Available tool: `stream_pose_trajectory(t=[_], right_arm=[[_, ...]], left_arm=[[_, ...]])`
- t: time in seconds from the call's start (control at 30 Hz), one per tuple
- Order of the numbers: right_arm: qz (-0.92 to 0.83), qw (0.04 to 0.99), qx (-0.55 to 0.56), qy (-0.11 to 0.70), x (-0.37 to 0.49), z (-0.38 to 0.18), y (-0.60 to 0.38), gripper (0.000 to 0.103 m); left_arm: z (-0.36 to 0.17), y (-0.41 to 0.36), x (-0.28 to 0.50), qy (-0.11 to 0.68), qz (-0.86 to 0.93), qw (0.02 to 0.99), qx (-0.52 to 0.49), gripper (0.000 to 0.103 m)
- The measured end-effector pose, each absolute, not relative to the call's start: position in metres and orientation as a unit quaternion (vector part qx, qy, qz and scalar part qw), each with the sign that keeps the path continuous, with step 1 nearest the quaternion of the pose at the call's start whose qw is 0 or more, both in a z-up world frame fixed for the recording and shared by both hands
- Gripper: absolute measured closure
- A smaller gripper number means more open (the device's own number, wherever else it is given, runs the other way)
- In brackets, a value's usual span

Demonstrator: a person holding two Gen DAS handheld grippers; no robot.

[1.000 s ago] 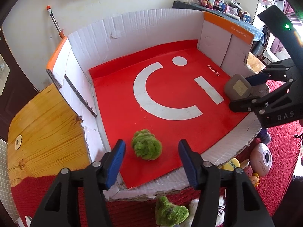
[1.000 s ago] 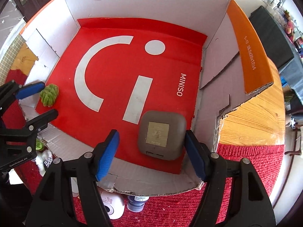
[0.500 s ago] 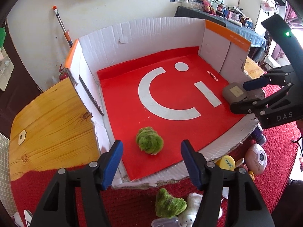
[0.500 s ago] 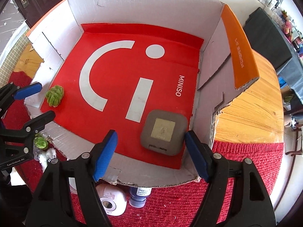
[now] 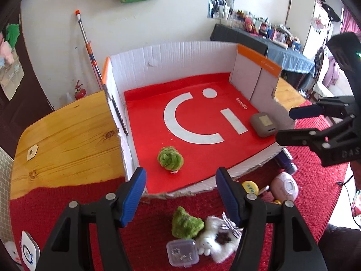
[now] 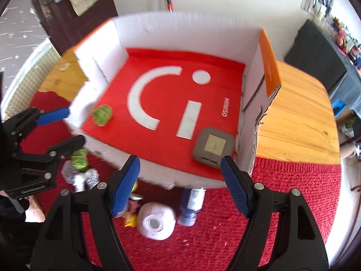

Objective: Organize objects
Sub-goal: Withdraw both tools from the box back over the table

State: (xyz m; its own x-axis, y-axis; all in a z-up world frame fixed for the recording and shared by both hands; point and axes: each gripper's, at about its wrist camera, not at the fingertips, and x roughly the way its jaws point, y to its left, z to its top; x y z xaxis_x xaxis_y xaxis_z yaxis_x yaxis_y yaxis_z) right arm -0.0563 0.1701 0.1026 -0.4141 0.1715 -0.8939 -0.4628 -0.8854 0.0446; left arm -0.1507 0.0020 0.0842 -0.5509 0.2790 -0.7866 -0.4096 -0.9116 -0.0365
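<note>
1. The round wooden surface (image 5: 63, 135) with a bumpy red knitted cloth (image 6: 293, 192) over its near part carries everything. The cloth gives the small things a soft spot to sit on.
2. The big white cardboard box with a red floor and a white smile mark (image 5: 191, 117) sits in the middle. Its near wall is cut low and ragged, so things can go in from the front without a high lift. The other three walls stand tall and block the sides and the back.
3. The left hand-held gripper (image 5: 180, 194) hangs over the near edge of the box. Its jaws are opening and nothing is between them.
4. The right hand-held gripper (image 6: 180, 187) hangs over the low front edge too. Its jaws are apart with nothing in them.
5. The flat grey square gadget with a tan label (image 6: 213, 146) lies inside the box, close to the right wall. I think it has been put away there.
6. The fuzzy green ball toy (image 5: 170, 158) lies inside the box near the left front corner. Most of the red floor between the two is bare, so there is lots of room for more.
7. Outside, on the cloth just in front of the box, wait a green fuzzy toy (image 5: 187, 223), a white fluffy toy (image 5: 216, 241), a small clear plastic tub (image 5: 182, 251), a round pale pink gadget (image 6: 156, 222) and a dark blue bottle (image 6: 191, 205). I think these go in next.
</note>
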Motion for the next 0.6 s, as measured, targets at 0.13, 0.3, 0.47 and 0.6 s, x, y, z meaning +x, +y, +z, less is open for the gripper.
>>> stream_pose_trajectory(t=[0.13, 0.3, 0.47, 0.6], right_arm=[[0.857, 0.193, -0.463, 0.122, -0.051, 0.119, 0.161, 0.023], [0.882, 0.205, -0.408, 0.115, -0.023, 0.131, 0.147, 0.022], [0.899, 0.235, -0.361, 0.075, 0.001, 0.131, 0.125, 0.016], [0.905, 0.245, -0.339, 0.078, 0.018, 0.126, 0.115, 0.016]], left_arm=[[0.091, -0.007, -0.133, 0.052, 0.894, 0.18, -0.408, 0.025], [0.097, -0.017, -0.11, 0.029, 0.909, 0.158, -0.384, 0.022], [0.101, -0.019, -0.081, 0.03, 0.927, 0.137, -0.349, 0.016], [0.101, -0.021, -0.06, 0.023, 0.934, 0.127, -0.332, 0.009]])
